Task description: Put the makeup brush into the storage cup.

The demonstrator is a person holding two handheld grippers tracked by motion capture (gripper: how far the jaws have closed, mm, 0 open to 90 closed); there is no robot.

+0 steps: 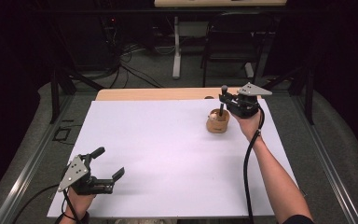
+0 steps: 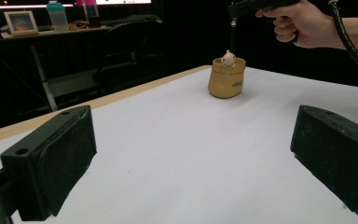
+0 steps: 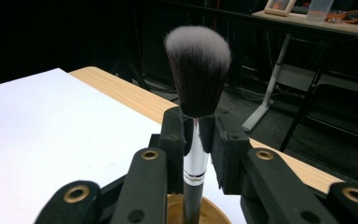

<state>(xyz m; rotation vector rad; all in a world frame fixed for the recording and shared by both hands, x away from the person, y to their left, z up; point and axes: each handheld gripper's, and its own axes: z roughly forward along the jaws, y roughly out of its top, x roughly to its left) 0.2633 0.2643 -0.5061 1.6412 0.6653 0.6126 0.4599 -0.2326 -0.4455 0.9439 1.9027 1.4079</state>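
Brush [image 3: 196,93], one, stands upright between the closed jaws of the right gripper [image 1: 223,100], bristles above the pads, handle running down into the single tan pouch-shaped holder [image 1: 217,122] directly beneath. One small pale figure [image 2: 228,58] sits in the holder beside the handle. Left gripper [image 1: 108,163], well apart, gapes with nothing in it.

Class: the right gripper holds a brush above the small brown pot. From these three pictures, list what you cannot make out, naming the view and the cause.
- Brush handle tip: right gripper view, cut off by the bottom edge; high view, too small.
- Lettering on the pot: left gripper view, too small and blurred.
- Inside of the pot: hidden by its wall and the small pale figure.
- Right gripper jaws: left gripper view, cut off at the top edge.
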